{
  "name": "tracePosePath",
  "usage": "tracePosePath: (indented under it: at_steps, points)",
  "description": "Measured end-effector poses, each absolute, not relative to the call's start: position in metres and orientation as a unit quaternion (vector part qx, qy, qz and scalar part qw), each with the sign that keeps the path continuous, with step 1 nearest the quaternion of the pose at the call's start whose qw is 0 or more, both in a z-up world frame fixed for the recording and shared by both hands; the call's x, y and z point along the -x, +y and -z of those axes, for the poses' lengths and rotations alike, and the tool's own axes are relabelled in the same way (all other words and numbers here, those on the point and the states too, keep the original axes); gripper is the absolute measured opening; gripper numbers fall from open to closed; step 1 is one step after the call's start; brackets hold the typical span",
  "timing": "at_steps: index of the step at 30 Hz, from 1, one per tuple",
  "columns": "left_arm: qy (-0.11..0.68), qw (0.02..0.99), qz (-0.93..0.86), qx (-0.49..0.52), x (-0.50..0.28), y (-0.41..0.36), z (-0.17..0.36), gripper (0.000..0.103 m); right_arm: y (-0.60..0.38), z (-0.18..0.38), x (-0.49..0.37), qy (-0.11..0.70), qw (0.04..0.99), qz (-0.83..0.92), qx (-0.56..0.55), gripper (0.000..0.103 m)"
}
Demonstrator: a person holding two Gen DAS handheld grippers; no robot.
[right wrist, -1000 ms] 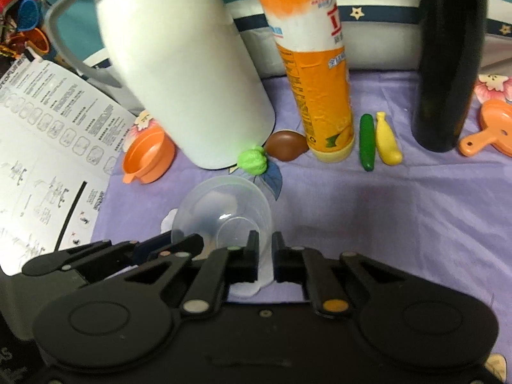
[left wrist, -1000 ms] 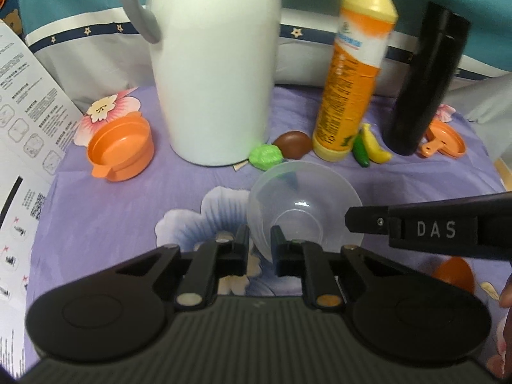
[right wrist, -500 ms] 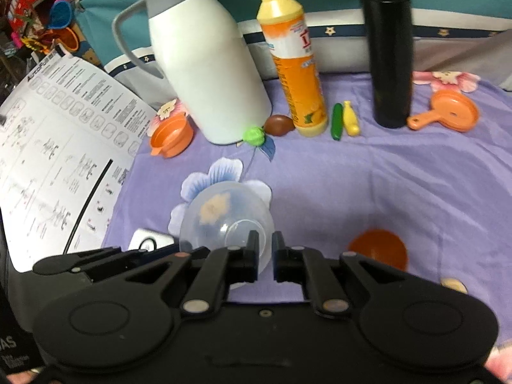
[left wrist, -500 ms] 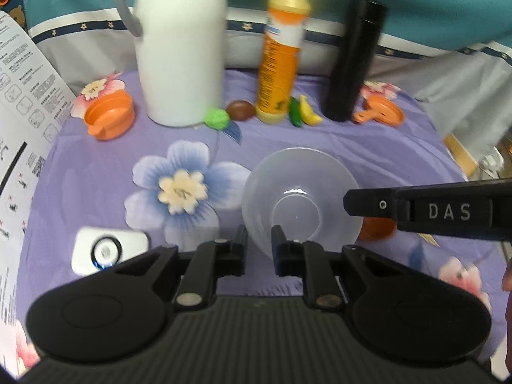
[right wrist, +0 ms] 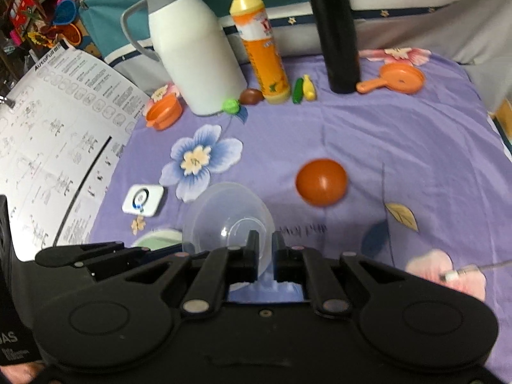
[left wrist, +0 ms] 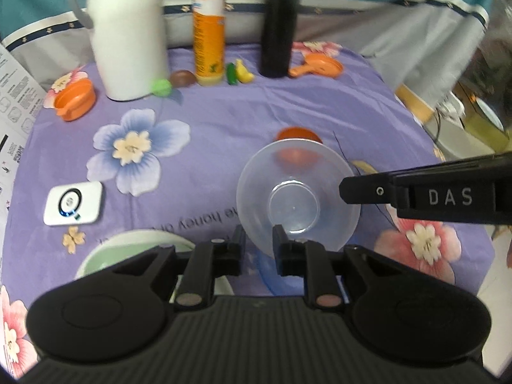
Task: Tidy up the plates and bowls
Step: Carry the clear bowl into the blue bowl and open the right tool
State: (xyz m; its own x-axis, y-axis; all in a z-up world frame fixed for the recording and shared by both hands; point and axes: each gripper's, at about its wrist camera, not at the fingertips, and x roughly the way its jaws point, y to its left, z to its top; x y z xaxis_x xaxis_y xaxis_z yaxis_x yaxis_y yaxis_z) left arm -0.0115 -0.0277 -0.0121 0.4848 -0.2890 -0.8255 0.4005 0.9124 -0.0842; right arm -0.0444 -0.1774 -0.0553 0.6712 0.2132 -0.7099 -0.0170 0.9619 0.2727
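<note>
A wide stretch of the purple flowered tablecloth (right wrist: pixel 400 134) is lying open in the middle. Along the far edge a white thermos jug (right wrist: pixel 195 54), an orange detergent bottle (right wrist: pixel 262 48) and a tall black flask (right wrist: pixel 336 28) are standing upright in a row, blocking passage there, with small toy foods at their feet. An orange dome-shaped bowl (right wrist: pixel 321 181) is sitting alone mid-cloth. A small white device (right wrist: pixel 142 200) and a pale green bowl (left wrist: pixel 128 252) are crowding the near left; a large printed paper sheet (right wrist: pixel 57 147) is walling off the left side.
</note>
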Motion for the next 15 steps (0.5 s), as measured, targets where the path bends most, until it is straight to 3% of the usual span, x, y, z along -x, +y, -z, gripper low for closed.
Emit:
tracePosePath:
  at_steps: [15]
  points:
    - [0.498,0.833,0.219,-0.096,0.027,-0.049,0.036,0.018,-0.192,0.079,0.07,0.441,0.887,-0.056,-0.127,0.009]
